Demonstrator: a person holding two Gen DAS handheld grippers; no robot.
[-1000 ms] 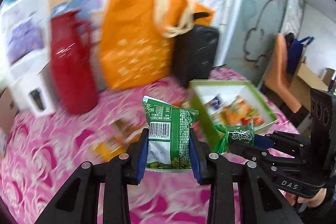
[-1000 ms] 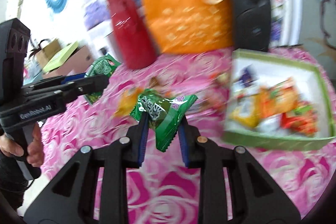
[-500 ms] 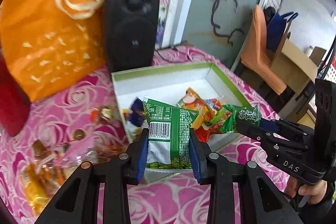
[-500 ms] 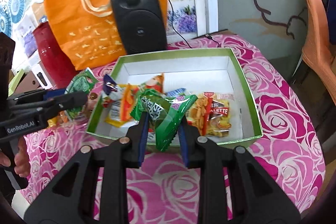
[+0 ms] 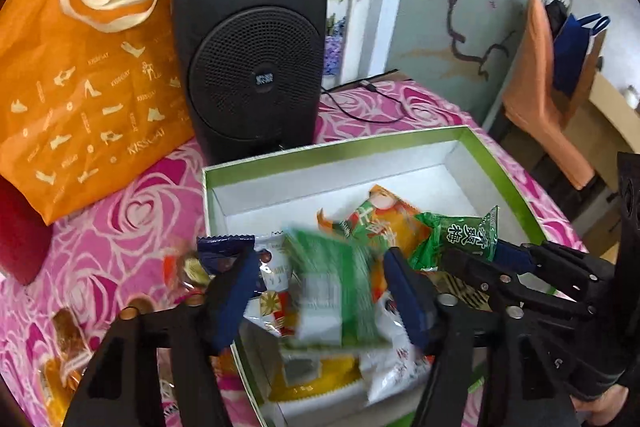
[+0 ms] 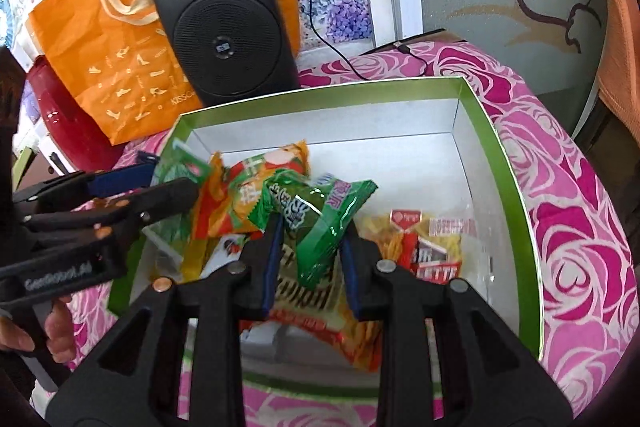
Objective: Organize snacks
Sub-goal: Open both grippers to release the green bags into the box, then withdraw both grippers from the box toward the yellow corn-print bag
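A green-rimmed white box (image 5: 332, 147) (image 6: 320, 91) on the pink rose cloth holds several snack packs. My left gripper (image 5: 320, 255) hovers over its near left corner with its jaws opening. A green-and-white snack pack (image 5: 332, 291), blurred, drops between the pads, which no longer press it. My right gripper (image 6: 312, 227) hangs over the box's middle. Its jaws are starting to open, but the pads still touch a dark green packet (image 6: 320, 203). In the left wrist view that packet (image 5: 460, 239) juts from the right gripper (image 5: 480, 255).
A black speaker (image 5: 252, 43) stands just behind the box, its cable trailing right. An orange tote bag (image 5: 88, 67) and a red jug (image 5: 20, 235) stand behind on the left. Loose snacks (image 5: 64, 339) lie on the cloth left of the box. A hand (image 6: 56, 331) holds the left gripper.
Both grippers swept right from the loose snacks to over the box. The left jaws have spread and let go of the green-and-white pack, which is falling. The right still carries its packet.
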